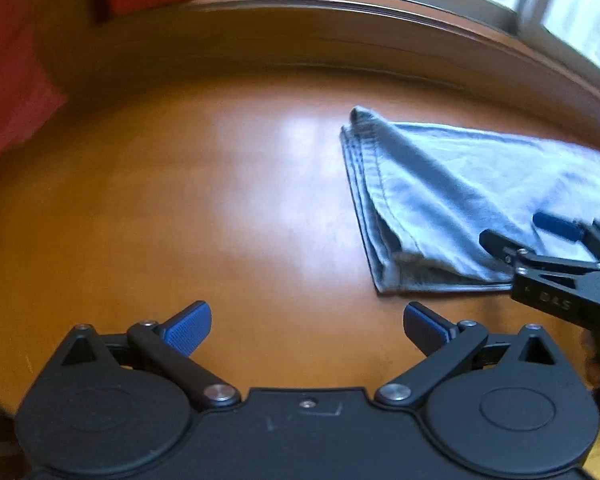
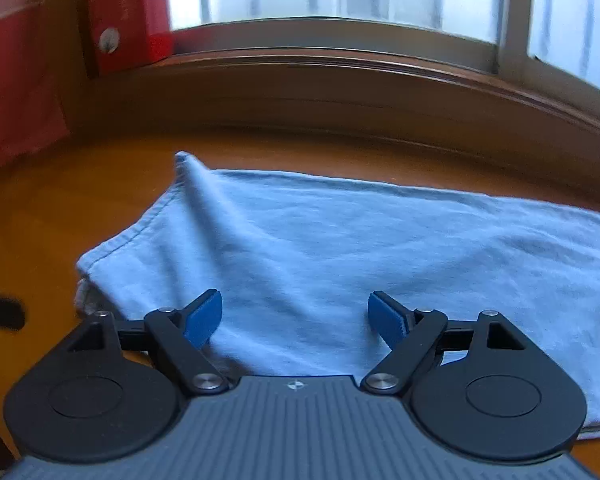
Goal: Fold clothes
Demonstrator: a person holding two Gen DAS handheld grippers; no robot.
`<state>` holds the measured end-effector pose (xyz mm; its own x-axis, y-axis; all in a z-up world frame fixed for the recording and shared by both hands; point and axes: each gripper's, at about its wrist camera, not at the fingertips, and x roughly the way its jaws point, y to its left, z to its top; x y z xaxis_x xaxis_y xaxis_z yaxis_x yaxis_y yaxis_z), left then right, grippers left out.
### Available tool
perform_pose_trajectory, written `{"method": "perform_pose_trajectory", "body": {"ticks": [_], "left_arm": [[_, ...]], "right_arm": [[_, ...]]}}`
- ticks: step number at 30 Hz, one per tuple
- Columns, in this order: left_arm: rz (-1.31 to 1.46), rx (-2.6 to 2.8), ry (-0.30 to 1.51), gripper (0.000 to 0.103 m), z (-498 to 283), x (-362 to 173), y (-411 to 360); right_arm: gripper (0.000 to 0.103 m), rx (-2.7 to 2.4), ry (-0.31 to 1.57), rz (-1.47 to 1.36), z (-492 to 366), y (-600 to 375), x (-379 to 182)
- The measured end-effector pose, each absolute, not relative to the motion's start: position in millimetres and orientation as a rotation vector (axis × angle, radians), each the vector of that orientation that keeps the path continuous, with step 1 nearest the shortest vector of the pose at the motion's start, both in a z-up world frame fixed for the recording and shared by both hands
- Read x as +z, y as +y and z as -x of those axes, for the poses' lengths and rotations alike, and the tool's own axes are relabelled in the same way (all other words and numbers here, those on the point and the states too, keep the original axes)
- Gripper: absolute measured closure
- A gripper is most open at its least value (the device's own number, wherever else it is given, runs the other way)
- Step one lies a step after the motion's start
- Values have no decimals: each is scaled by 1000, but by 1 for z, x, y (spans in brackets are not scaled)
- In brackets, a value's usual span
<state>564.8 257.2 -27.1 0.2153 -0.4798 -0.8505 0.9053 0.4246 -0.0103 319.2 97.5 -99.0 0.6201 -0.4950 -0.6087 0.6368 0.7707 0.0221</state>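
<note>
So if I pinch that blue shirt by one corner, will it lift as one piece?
Probably not: the shirt looks thin and floppy, so its stacked layers would likely droop apart. It may slide easily on the glossy table.

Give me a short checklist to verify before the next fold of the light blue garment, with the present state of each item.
1. Left gripper jaws open and holding nothing: ok.
2. Right gripper jaws open and holding nothing: ok.
3. Light blue garment lies on the wooden table, already folded into layers: ok.
4. Layered hem edge aligned: not ok, the layers are a little offset and one corner stands up.
5. Right gripper is above the cloth, ready to grasp: ok.
6. Left gripper is over the cloth: not ok, it is above bare table beside the hem.
</note>
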Motion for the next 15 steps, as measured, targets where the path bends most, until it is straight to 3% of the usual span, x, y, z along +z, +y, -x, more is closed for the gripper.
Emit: {"method": "perform_pose_trajectory", "body": {"ticks": [3,5,7,9,13,15], "left_arm": [[-650,-1125,846,0,-581,-24,254],[-694,-1180,835,0,-597,-26,254],[-723,-1230,836,0,-615,-28,253],[-732,-1282,833,0,-632,-29,256],[-734,-1352,838,0,-657,-33,259],[-741,-1383,839,0,-665,-36,258]], "right_arm": [[22,-600,538,-189,-318,123,-85],[28,-556,535,-155,-327,141,-81],[42,-533,550,-122,-339,158,-79],[64,-535,585,-88,-356,174,-81],[69,-628,631,-69,-378,181,-87],[94,-647,641,-105,-384,183,-86]]}}
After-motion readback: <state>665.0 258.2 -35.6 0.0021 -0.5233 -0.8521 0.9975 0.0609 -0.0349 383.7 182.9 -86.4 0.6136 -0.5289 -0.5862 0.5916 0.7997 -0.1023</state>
